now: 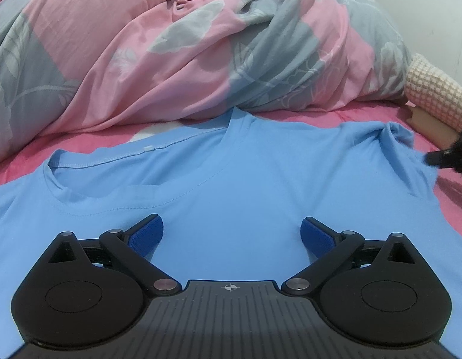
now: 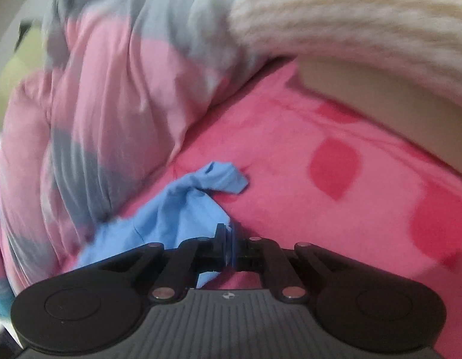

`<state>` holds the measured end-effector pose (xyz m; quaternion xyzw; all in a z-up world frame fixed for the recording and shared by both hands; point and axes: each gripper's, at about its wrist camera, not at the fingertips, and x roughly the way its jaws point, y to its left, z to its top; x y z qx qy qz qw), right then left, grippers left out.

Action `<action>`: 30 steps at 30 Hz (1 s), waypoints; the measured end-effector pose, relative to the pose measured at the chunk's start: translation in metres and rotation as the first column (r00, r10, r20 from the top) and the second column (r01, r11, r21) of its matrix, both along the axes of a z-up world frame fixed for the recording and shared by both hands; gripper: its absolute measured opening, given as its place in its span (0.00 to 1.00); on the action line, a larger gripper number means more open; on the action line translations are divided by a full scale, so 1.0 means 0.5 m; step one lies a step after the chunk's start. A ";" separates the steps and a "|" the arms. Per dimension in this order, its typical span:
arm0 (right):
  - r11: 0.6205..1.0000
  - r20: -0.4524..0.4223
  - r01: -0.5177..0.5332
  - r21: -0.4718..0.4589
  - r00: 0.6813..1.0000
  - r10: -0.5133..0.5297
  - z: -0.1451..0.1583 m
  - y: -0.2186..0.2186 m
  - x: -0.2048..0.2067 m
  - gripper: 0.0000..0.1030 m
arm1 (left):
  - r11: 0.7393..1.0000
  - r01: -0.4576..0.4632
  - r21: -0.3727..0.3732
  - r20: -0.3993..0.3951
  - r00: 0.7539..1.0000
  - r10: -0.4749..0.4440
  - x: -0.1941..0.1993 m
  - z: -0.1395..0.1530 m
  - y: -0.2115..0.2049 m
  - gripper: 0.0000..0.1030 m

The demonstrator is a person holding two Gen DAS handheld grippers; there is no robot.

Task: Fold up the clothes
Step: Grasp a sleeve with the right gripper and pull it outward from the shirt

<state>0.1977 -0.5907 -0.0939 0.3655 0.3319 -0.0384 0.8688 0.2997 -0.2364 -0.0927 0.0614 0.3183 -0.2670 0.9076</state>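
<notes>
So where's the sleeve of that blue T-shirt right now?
In the right wrist view the sleeve is bunched on the pink bedsheet, pinched in the shut right tongs beside the pink-and-grey duvet.

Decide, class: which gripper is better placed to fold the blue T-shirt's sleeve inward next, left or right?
Right, probably. The right gripper is already shut on the blue T-shirt at its bunched sleeve. The left gripper hangs open above the chest, gripping nothing.
</notes>
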 end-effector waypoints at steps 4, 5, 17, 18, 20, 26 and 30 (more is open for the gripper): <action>0.995 0.044 0.093 0.031 0.995 -0.094 0.022 0.005 -0.092 0.03 | 1.000 0.000 -0.005 -0.003 1.000 0.000 0.001 0.000 0.002 0.97; 0.993 0.024 0.111 0.028 0.993 -0.112 0.016 0.008 -0.103 0.03 | 1.000 0.000 -0.003 -0.003 1.000 0.000 0.001 0.001 0.001 0.97; 0.984 -0.014 0.169 -0.047 0.985 -0.170 0.003 0.022 -0.169 0.05 | 0.998 -0.060 -0.015 0.048 0.997 0.061 0.006 0.065 -0.014 0.96; 0.984 -0.016 0.161 -0.076 0.987 -0.163 0.008 0.024 -0.171 0.05 | 0.998 -0.051 -0.022 0.057 0.997 0.052 0.007 0.076 -0.027 0.96; 0.976 -0.001 0.177 -0.128 0.984 -0.178 0.025 0.019 -0.174 0.07 | 0.999 -0.027 -0.024 0.074 0.997 0.029 0.008 0.091 -0.065 0.96; 0.961 0.044 0.146 -0.234 0.989 -0.139 0.068 0.000 -0.125 0.19 | 1.000 -0.021 0.005 0.111 0.994 0.021 0.032 0.068 -0.167 0.95; 0.977 -0.005 0.047 -0.210 0.999 -0.049 0.053 -0.007 -0.027 0.19 | 1.000 -0.018 0.025 0.136 0.991 0.015 0.048 0.053 -0.235 0.94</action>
